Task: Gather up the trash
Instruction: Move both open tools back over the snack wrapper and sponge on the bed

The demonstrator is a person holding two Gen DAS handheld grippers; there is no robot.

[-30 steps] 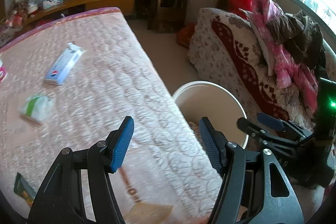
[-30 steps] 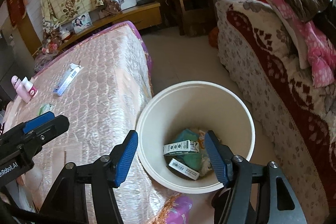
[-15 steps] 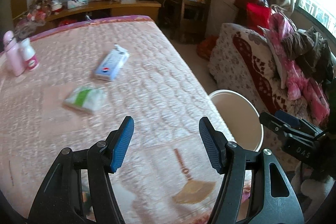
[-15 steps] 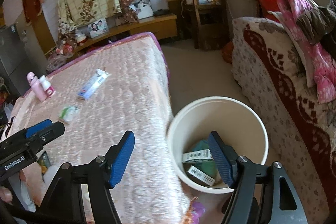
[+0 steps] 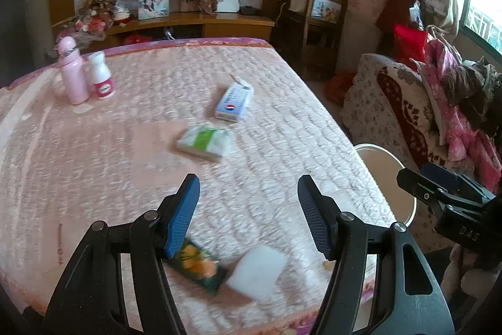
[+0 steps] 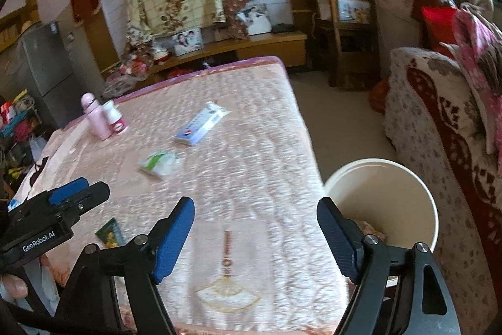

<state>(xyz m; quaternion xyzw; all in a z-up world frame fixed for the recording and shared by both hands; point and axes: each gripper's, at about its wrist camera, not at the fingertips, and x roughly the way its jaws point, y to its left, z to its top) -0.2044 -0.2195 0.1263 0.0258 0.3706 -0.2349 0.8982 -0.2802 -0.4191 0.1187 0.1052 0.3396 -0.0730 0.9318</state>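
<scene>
On the pink quilted bed (image 5: 125, 146) lie a white and blue carton (image 5: 233, 102), a green and white tissue pack (image 5: 205, 141), a dark snack wrapper (image 5: 197, 267) and a white pad (image 5: 259, 272). My left gripper (image 5: 248, 203) hangs open above the bed's near part, just past the wrapper and pad, nothing between its fingers. My right gripper (image 6: 255, 228) hovers over the bed's near right corner; its jaws are opening and hold nothing. The white bucket (image 6: 408, 178) stands on the floor beside the bed, to the right of the right gripper. The carton (image 6: 200, 123), tissue pack (image 6: 158, 164) and wrapper (image 6: 109, 233) also show there.
A pink bottle (image 5: 72, 69) and a white bottle with a red label (image 5: 100, 74) stand at the bed's far left. A sofa (image 6: 439, 131) piled with clothes lines the right. A wooden shelf (image 5: 194, 21) and chair (image 5: 317, 11) stand beyond the bed.
Both grippers have swung from the bucket toward the bed, so the litter on it has come into view. The right gripper's jaws have widened. The bucket has slid to the right edge.
</scene>
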